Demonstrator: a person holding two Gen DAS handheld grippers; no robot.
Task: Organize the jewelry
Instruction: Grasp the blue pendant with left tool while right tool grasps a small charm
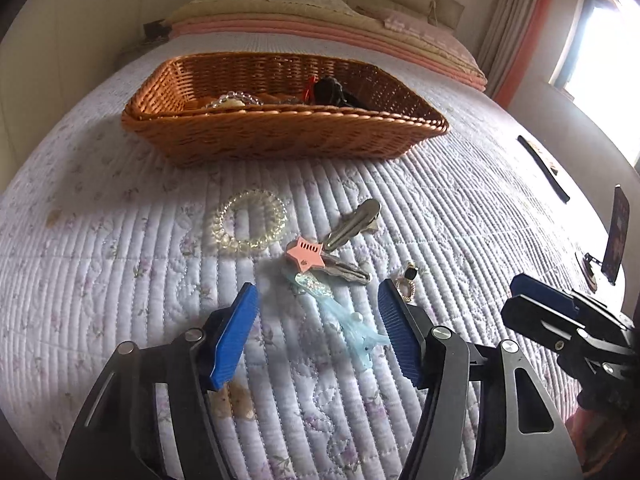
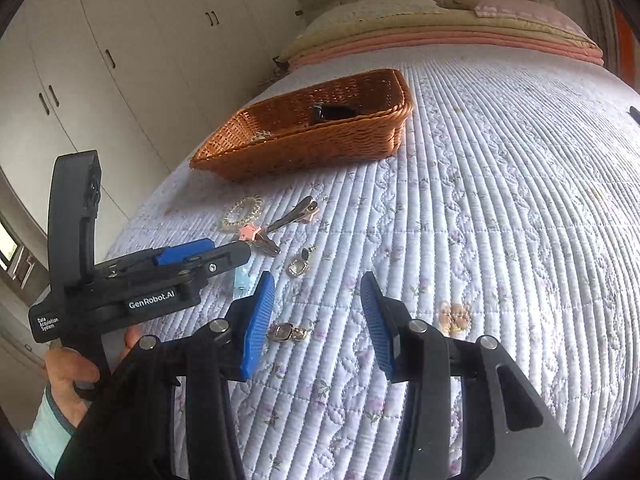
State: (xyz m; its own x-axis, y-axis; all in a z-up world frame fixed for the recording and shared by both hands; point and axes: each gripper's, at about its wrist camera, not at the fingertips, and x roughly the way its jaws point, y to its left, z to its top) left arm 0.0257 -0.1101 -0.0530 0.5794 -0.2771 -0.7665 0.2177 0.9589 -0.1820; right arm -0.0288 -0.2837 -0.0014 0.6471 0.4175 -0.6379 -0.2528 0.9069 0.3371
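Note:
A wicker basket [image 1: 280, 136] stands on the quilted bed with beads and a dark item inside. In front of it lie a clear bead bracelet [image 1: 248, 224], a silver clip [image 1: 352, 222], a pink star clip [image 1: 304, 256] and a gold earring with a black stone [image 1: 409, 280]. My left gripper [image 1: 318, 296] is open low over the quilt, with a pale blue tassel clip [image 1: 344, 320] lying between its fingers, untouched. My right gripper [image 2: 318, 284] is open too, with nothing between its fingers. A gold pendant earring [image 2: 286, 332] lies by its left finger and a square earring [image 2: 298, 267] just beyond.
A person's hand [image 2: 68, 376] holds the left gripper's handle at lower left. A phone on a stand [image 1: 618, 236] and a black strip [image 1: 544, 168] sit near the bed's right edge. Folded blankets and pillows [image 1: 320, 20] lie at the head. A white wardrobe [image 2: 100, 60] stands left.

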